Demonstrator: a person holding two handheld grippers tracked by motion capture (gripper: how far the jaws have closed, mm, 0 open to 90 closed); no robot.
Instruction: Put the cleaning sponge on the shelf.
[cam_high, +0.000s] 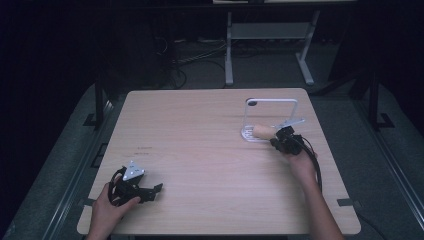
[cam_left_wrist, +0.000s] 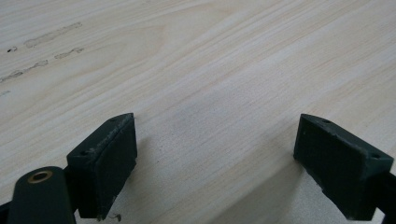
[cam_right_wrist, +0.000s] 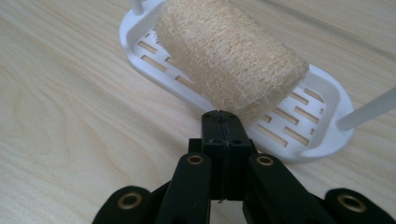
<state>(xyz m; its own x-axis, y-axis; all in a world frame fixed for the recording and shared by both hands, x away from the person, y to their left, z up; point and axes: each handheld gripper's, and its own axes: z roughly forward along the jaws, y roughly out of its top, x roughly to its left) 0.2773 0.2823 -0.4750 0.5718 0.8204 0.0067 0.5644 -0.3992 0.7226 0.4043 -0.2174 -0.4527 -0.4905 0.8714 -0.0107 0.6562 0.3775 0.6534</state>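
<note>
Loofah (cam_right_wrist: 231, 58) over white rack's rim (cam_right_wrist: 140, 65), right tongs (cam_right_wrist: 223, 122) closed against it

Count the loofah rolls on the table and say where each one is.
1. The loofah roll lies on the white slotted rack at the table's far right, just ahead of the right gripper, whose fingers are shut. None seems hidden.

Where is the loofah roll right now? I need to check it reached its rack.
The loofah roll lies on the white rack at the table's far right in the high view, with the right tool's shut tips touching its near end.
</note>
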